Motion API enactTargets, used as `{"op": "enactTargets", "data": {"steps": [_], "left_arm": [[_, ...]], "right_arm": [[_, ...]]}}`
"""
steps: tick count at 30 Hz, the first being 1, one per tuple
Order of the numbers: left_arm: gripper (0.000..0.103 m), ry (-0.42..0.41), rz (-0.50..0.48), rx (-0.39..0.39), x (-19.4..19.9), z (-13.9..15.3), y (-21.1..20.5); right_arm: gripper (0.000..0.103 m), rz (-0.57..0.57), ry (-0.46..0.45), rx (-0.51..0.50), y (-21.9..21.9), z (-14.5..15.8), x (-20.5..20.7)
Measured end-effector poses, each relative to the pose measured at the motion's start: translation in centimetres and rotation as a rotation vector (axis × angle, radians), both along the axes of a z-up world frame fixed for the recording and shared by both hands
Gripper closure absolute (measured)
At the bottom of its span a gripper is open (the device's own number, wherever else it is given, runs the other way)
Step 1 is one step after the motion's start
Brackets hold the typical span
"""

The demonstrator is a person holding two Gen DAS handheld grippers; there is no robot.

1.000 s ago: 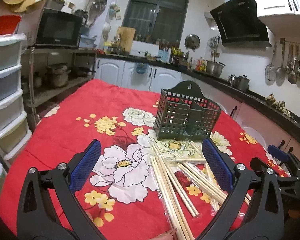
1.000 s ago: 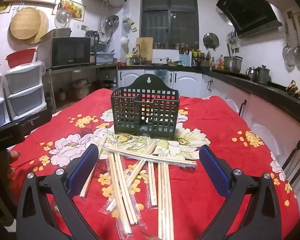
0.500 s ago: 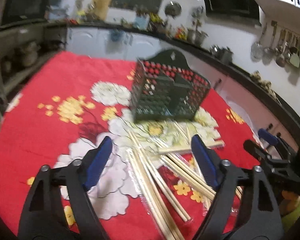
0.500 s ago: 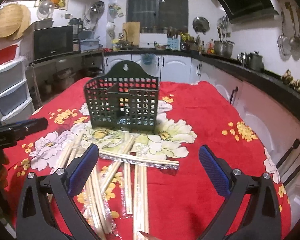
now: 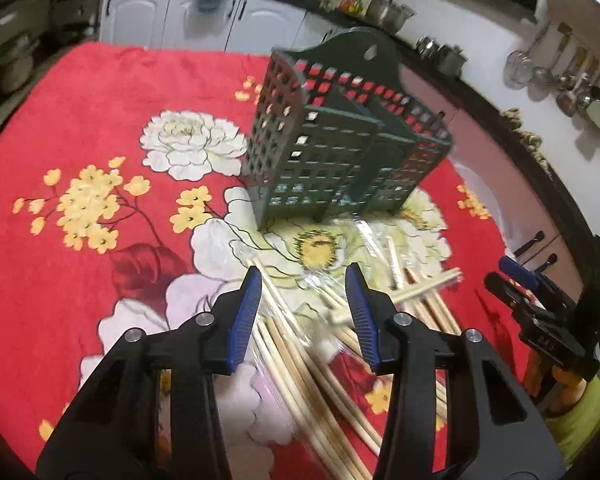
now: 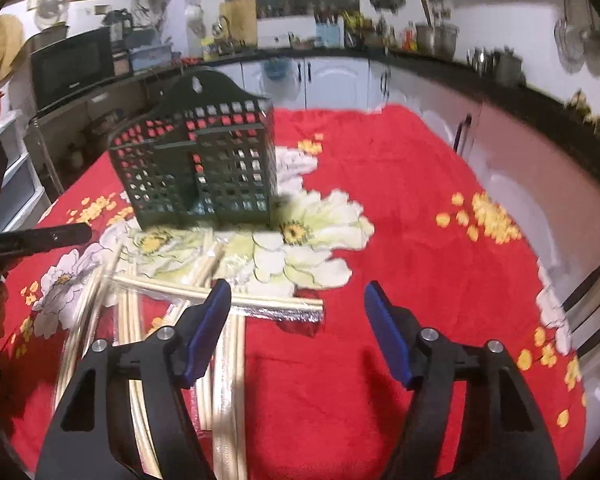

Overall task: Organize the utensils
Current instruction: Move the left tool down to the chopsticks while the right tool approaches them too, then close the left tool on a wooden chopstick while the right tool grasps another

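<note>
1. The left gripper (image 5: 304, 292) hangs over the near end of the chopsticks (image 5: 300, 356); its jaws are closing, with wrapped pairs below the gap but nothing pinched yet.
2. The right gripper (image 6: 298, 304) is closing too, and grasps nothing. Its left pad sits just above the crosswise pair (image 6: 220, 300) that lies over the rest.
3. The chopsticks, most in clear sleeves, lie scattered and crossed on the tabletop (image 5: 100, 92), which carries a red flowered cloth, just in front of the holder (image 5: 340, 148).
4. The holder, a dark green lattice caddy with a divider, stands upright beyond the pile. Its compartments look empty.
5. Progress: I judge the task barely begun. No pair is in the holder; all remain to be picked up and slotted in.
6. Writing: faint lettering on the left gripper's arm (image 6: 36, 238) in the right view is too blurred to read; no other labels are legible.
</note>
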State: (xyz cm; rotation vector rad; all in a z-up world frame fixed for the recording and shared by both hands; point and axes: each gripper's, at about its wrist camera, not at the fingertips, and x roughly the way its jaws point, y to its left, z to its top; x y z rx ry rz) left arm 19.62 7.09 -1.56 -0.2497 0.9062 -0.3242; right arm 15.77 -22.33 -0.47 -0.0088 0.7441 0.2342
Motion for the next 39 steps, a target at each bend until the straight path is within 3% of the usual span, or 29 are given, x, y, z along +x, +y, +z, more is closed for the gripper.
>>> {"op": "enactTargets", "data": {"steps": [5, 12, 20, 34, 39], "left_arm": [[0.066, 0.097, 0.040, -0.014, 2.6, -1.7, 0.6], [0.067, 0.136, 0.066, -0.051, 4.6, -3.5, 0.8], [0.089, 0.116, 0.059, -0.022, 5.4, -4.4, 0.8], [0.097, 0.092, 0.029, -0.032, 5.9, -4.6, 1.4], [0.100, 0.078, 0.008, -0.052, 5.8, -4.3, 1.6]], "right_arm": [[0.038, -0.015, 0.081, 0.053, -1.0, -1.1, 1.1], [0.041, -0.018, 0.168, 0.137, -1.8, -2.5, 2.4], [0.057, -0.032, 0.280, 0.290, -2.7, -4.0, 3.8], [0.086, -0.053, 0.321, 0.530, -4.6, -4.5, 5.1], [0.091, -0.020, 0.292, 0.590, -5.2, -3.5, 5.2]]}}
